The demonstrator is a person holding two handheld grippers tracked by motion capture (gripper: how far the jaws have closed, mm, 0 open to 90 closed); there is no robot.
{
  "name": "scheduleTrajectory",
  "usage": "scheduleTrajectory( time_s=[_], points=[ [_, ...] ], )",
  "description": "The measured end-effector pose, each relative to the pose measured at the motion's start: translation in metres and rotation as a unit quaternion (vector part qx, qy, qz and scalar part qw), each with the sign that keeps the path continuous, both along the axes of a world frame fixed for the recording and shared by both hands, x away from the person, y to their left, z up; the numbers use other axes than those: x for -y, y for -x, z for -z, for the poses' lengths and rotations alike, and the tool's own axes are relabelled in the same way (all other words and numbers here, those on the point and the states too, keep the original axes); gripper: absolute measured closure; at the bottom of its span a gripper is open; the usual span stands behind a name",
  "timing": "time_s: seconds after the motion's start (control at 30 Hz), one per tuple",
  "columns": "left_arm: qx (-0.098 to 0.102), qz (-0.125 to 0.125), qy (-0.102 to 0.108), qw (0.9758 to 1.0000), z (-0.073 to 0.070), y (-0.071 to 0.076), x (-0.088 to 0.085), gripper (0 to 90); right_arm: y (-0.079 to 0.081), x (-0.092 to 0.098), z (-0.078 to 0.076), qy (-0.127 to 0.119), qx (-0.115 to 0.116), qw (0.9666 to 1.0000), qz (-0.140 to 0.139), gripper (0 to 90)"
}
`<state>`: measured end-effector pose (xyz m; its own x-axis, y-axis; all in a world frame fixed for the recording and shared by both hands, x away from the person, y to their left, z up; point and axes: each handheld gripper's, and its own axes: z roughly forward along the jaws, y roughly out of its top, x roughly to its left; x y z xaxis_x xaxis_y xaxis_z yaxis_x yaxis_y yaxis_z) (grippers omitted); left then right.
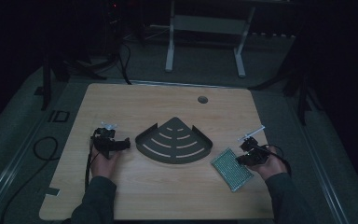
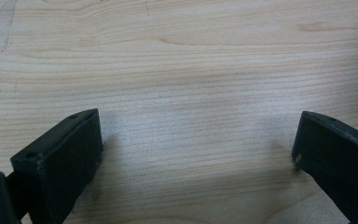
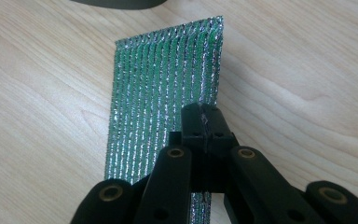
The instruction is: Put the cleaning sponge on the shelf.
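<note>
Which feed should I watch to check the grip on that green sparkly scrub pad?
The right gripper view: the scrub pad lies flat on the table, with the right gripper shut at its edge. The high view shows the pad small, beside the dark corner shelf. The left gripper view shows bare wood.

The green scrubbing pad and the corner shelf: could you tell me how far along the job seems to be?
Early. The right gripper is shut on the green scrubbing pad, which lies on the table beside the corner shelf. The left gripper is open over bare wood. Any placing into the shelf is not yet done.
</note>
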<state>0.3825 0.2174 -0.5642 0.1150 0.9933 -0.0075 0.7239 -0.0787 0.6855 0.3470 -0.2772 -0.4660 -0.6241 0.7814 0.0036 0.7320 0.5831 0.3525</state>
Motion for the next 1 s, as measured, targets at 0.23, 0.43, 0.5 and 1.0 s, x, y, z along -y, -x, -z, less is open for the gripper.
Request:
scheduleTrajectory(
  time_s=[0.23,0.43,0.5,1.0],
  points=[
    [0.0,0.0,0.0,1.0,0.0,0.0,0.0,2.2,-0.003,-0.001,-0.011,0.002,0.01,1.0,-0.001,89.8],
    [0.0,0.0,0.0,1.0,0.0,0.0,0.0,2.2,-0.006,-0.003,-0.019,0.012,0.013,0.9998,-0.008,89.8],
    [0.0,0.0,0.0,1.0,0.0,0.0,0.0,2.2,-0.007,-0.004,-0.022,0.013,0.014,0.9998,-0.008,89.7],
    [0.0,0.0,0.0,1.0,0.0,0.0,0.0,2.2,-0.016,-0.01,-0.04,0.007,0.028,0.9995,-0.012,89.8]
  ],
)
